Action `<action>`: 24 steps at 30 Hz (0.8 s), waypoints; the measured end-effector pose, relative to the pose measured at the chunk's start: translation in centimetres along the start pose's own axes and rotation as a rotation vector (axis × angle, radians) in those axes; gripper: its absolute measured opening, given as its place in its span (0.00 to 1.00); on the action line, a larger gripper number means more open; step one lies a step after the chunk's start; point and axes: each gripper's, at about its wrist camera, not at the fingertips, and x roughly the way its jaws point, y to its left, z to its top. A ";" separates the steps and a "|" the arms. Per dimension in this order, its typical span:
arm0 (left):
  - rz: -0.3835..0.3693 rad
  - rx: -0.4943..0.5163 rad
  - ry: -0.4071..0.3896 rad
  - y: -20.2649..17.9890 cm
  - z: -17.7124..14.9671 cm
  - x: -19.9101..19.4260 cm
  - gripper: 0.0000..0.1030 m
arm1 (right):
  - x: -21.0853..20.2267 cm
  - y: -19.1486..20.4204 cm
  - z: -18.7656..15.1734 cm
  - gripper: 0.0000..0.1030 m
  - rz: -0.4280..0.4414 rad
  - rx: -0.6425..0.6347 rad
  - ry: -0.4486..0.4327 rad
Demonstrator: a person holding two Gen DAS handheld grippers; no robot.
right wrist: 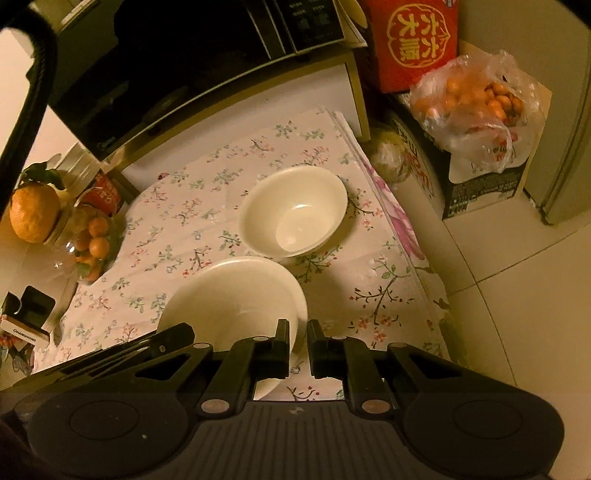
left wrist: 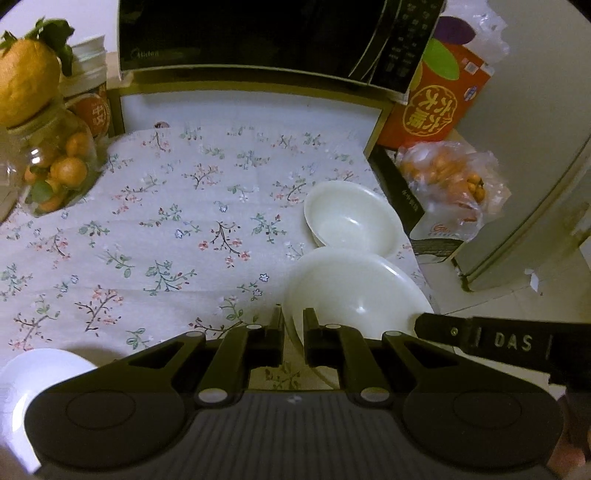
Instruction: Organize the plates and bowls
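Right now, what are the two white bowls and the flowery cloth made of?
The near bowl and far bowl look like glazed ceramic, or maybe melamine: smooth, creamy white, with shiny highlights inside. The tablecloth looks like thin matte fabric, or perhaps vinyl, printed with flower sprigs and lying slightly wrinkled.

Dim, warm indoor light through two fisheye lenses.

Both views carry a yellow-orange cast (stronger in the right wrist view) with black vignette corners and lines bowed toward the rims. Small glare spots sit inside the far bowl (left wrist: 351, 219) and the near bowl (right wrist: 236, 295); the microwave (left wrist: 251, 33) door is nearly black. Soft shadows lie on the cloth (left wrist: 166, 229) beside the bowls. Edge objects, such as the jar (left wrist: 55, 173), look smeared and soft.
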 end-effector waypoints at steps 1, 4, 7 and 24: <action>0.002 0.005 -0.005 -0.1 -0.1 -0.2 0.09 | -0.1 0.2 -0.1 0.09 -0.002 -0.008 -0.004; 0.006 0.019 -0.028 -0.1 -0.3 -1.2 0.09 | -0.6 0.7 -0.3 0.10 -0.010 -0.030 -0.016; 0.004 0.011 -0.045 0.3 -0.4 -2.0 0.09 | -1.4 1.2 -0.7 0.10 0.002 -0.045 -0.029; -0.036 -0.068 -0.025 1.9 -1.7 -4.3 0.09 | -3.9 1.9 -2.5 0.10 0.082 -0.050 -0.073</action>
